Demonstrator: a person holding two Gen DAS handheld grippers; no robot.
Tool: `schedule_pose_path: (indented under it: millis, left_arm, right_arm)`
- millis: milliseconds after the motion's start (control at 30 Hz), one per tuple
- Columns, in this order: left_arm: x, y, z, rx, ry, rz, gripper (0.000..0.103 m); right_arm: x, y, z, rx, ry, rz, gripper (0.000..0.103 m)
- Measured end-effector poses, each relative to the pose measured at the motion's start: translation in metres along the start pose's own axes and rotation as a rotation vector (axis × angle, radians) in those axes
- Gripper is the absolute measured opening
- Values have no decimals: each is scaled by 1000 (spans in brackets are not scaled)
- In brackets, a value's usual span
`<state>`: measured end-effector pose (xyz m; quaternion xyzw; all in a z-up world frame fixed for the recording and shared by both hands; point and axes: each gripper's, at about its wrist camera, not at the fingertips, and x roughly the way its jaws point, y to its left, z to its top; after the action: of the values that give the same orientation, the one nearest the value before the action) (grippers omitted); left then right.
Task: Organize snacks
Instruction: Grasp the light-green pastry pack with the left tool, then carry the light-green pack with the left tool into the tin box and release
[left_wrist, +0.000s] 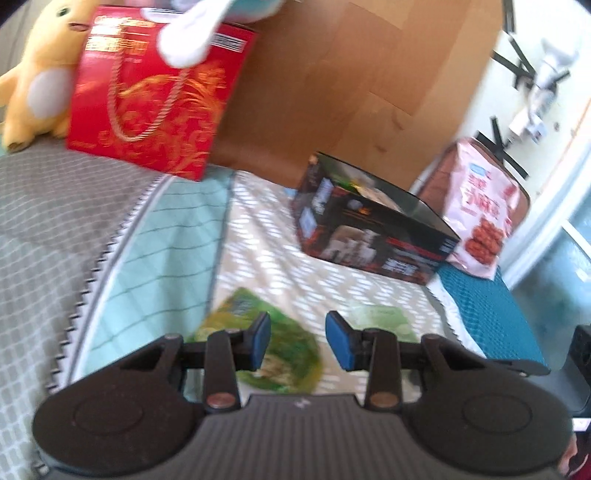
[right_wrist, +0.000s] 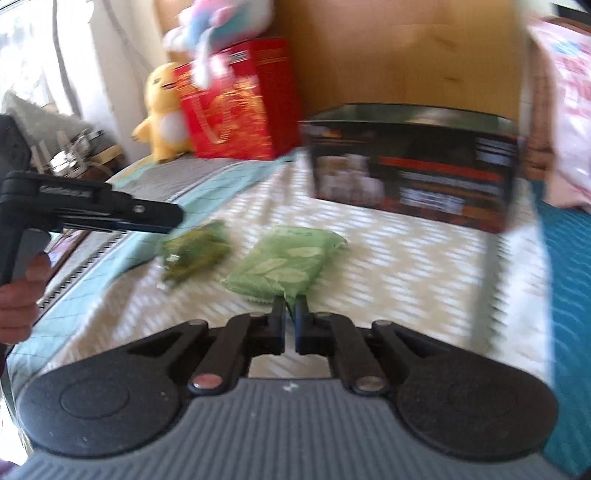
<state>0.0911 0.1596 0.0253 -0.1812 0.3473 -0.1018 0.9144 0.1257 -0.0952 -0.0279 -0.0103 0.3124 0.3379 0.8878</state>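
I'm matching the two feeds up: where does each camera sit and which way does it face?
Left wrist: on the left tool, looking down over the bed at the dark green packet; only its fingers show.
Right wrist: on the right tool, nipping the light green packet; a hand shows.
Shared: both packets, black box.

yellow plush (left_wrist: 35, 79) | red gift box (left_wrist: 147, 103) | wooden headboard (left_wrist: 351, 85)

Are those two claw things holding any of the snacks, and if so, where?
The right gripper pinches the light green packet by its near edge. The left gripper holds nothing; its fingers hover open over the darker green packet.
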Motion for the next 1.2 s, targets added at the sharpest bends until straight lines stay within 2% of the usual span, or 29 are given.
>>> schedule_pose_path:
  millis: [133,267,333,400,467,500,567,600,733,933,1033,1200]
  left_arm:
    - [16,-23,-6,21,53,-65,34]
    - [38,-59,-12,91,125,-127,34]
    - [48,-77,-16,129,155,-149,41]
    - [59,-92,-20,165,180,-150,43]
    - [71,-99,-26,177,215,-144,44]
    - [72,-101,-29,181,193,-151,43]
    - [75,-104,-31,182,195,-191,28]
    - [74,-104,-30,164,195,-209,28]
    - [60,-102,-18,169,137,-185,28]
    - [38,-104,37,199,-27,-161,28]
    - [53,-107,71,201,-86,-140,28]
    - [103,-115,103,191,-85,-107,29]
  right_arm:
    - [-30,-20,-19,14,-5,-45,7]
    - [-49,-21,-33,18,-17,-58,7]
    - [-52,-20,-38,12,-19,-57,7]
    - [-52,-17,-40,-18,-20,-65,11]
    - [-52,-17,-40,-36,-25,-78,22]
    - [-50,-18,-39,-39,-28,-72,22]
    - [-46,-19,-38,-49,-34,-56,22]
    - [-44,-18,-36,-56,-39,-56,21]
    - [-43,-12,-30,-64,-85,-58,16]
    - [-41,1,10,-148,-254,-80,16]
    - [-27,-6,40,-156,-315,-107,16]
    - [9,-36,77,-107,-336,-190,15]
